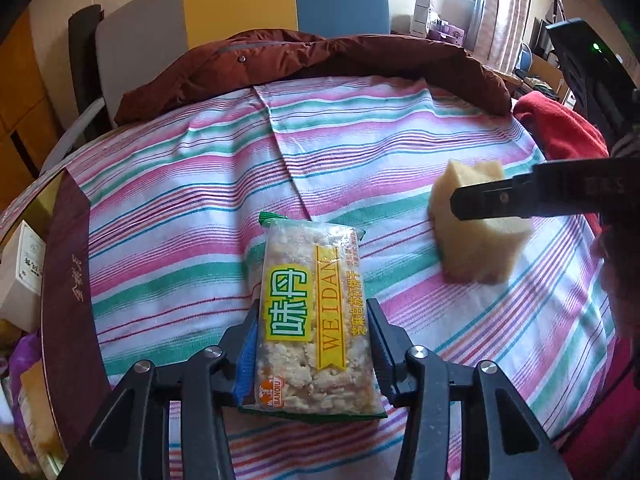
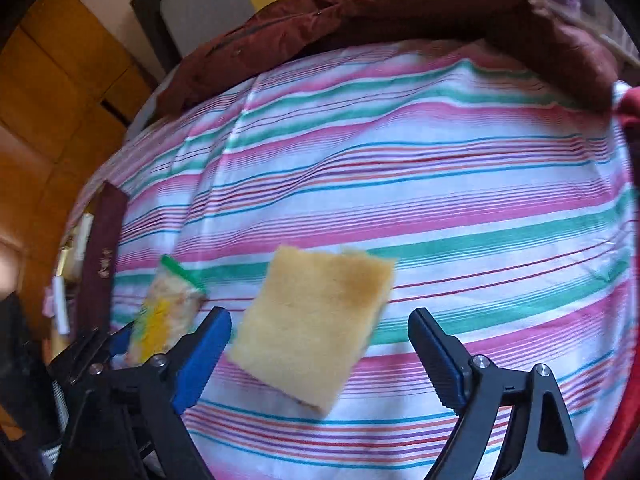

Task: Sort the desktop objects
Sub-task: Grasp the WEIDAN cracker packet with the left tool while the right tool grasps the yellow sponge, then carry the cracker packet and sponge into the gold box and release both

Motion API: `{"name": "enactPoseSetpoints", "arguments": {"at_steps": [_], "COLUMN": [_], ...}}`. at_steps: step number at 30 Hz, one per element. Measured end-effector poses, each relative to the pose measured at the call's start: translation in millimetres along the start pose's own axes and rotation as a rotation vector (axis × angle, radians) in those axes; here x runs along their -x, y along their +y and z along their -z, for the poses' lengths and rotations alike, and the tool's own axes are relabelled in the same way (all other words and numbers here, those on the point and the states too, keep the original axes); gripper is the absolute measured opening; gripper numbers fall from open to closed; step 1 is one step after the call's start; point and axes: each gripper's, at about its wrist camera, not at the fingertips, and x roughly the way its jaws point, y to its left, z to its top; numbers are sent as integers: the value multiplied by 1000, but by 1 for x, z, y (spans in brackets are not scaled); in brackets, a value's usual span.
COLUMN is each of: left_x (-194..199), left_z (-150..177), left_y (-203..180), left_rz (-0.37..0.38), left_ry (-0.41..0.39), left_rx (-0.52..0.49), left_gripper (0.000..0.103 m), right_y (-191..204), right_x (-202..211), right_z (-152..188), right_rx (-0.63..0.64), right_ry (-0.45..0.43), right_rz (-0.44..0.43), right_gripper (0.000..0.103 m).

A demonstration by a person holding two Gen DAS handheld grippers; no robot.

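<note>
Black fingers with blue pads fill the bottom of the left wrist view, and the left gripper is pinching a clear packet of crackers between them. Both pads press on the long sides of the packet, near its lower half, and the top of it sticks out forward past the fingertips with the yellow "WEIDAN" strip facing up. Can't really tell if the packet is lifted off or resting on the striped cloth underneath.

Over on the right side, the right gripper is spread wide, with a big gap between its two pads. A yellow sponge sits in that gap, tilted at an angle, and it isn't touching either pad from what I can see. It's blurry in this view. From the left wrist camera the same sponge shows up to the right of the packet, well apart from it, with one black finger of the right gripper crossing in front of it.

From the right wrist camera the cracker packet is off to the left, just past the left finger, held by the other gripper.

Pink, green and white stripes cover the whole surface. A dark red jacket lies bunched along the far edge, and a maroon box runs down the left edge.
</note>
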Motion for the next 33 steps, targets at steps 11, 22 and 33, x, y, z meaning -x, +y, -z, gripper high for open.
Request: {"name": "enactPoseSetpoints", "arguments": {"at_steps": [11, 22, 33], "left_x": [25, 86, 137], "left_z": [8, 6, 21], "left_y": [10, 39, 121], "left_rz": [-15, -52, -181], "left_ry": [-35, -167, -236], "left_rx": [25, 59, 212], "left_gripper": [48, 48, 48], "right_y": [27, 51, 101], "right_x": [5, 9, 30], "right_z": [11, 12, 16], "right_rx": [182, 233, 261], "right_ry": [-29, -89, -138], "right_rz": [27, -58, -148], "right_gripper": [60, 60, 60]}}
